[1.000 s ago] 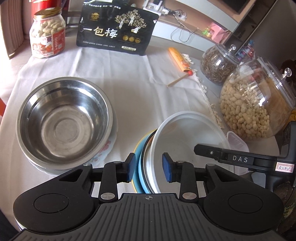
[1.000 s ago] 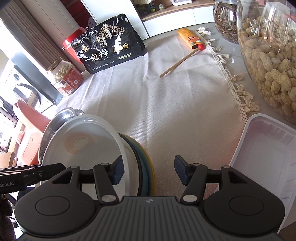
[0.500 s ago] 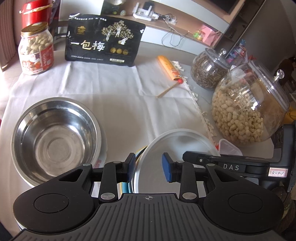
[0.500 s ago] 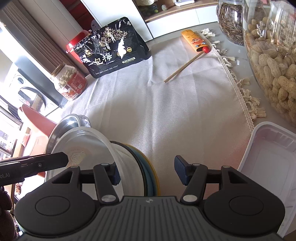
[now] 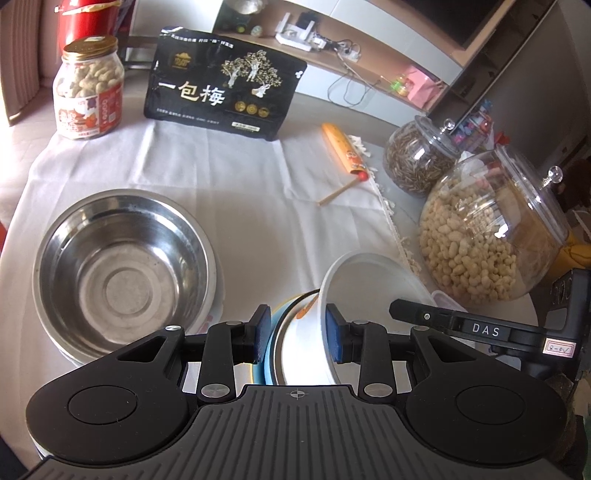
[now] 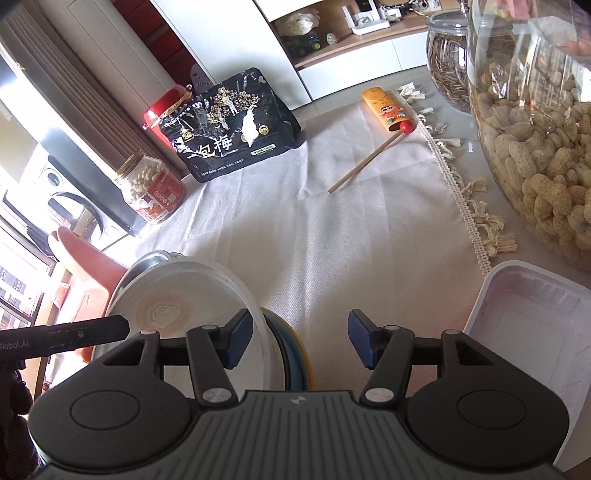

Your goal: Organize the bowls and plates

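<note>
The bare white tablecloth (image 6: 280,221) leaves an open lane through the table's middle. A round stainless-steel bowl (image 5: 122,269) blocks the left side. A clear glass jar of peanuts (image 5: 487,236) and a translucent rectangular plastic container (image 6: 532,332) crowd the right. A black snack bag (image 5: 221,85) closes the far end.

A white cloth (image 5: 229,192) with a fringed edge covers the bench (image 6: 458,140). At the top of the frame runs a low white cabinet (image 5: 369,88) with a wood-toned shelf (image 6: 369,35) — small items and cables on it. Sunlit curtains (image 6: 74,85) hang upper left; bright daylight falls across the cloth.
</note>
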